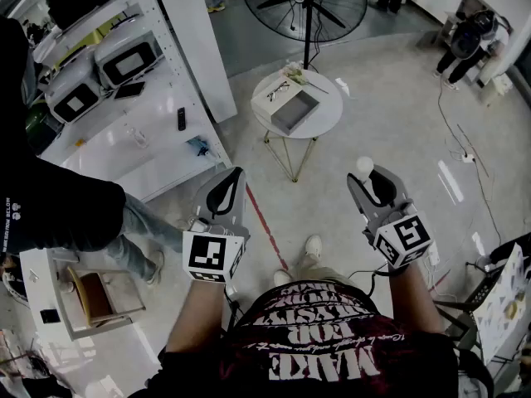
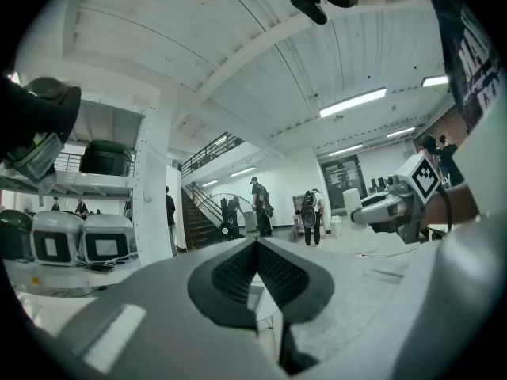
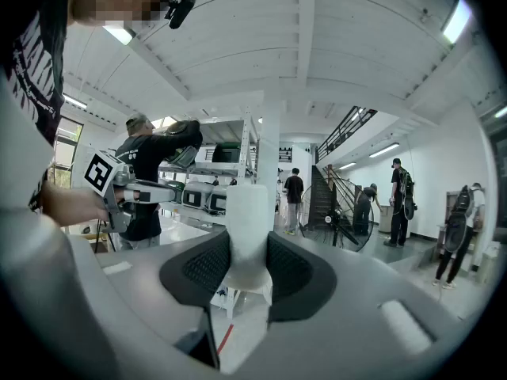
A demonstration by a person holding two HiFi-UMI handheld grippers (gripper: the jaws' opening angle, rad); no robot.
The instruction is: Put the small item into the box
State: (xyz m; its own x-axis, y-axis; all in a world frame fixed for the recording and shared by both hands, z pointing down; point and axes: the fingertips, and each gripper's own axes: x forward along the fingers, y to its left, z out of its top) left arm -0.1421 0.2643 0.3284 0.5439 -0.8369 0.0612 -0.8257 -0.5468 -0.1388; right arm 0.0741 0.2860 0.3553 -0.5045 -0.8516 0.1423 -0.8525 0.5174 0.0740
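Note:
My right gripper (image 1: 371,179) (image 3: 248,269) is shut on a small white cylindrical item (image 3: 249,228), whose rounded end (image 1: 364,167) sticks up past the fingertips in the head view. My left gripper (image 1: 229,191) (image 2: 255,275) is shut with nothing between its jaws. Both are held level at waist height, well short of the table. The grey open box (image 1: 296,111) lies on a small round white table (image 1: 328,118) ahead of me, with a pair of glasses (image 1: 278,90) beside it.
A white shelving unit (image 1: 124,81) with appliances stands at the left. A person in black (image 1: 50,206) is close on my left. A large floor fan (image 1: 305,2) stands behind the table. Cables (image 1: 465,152) trail on the floor at the right, and people stand further off.

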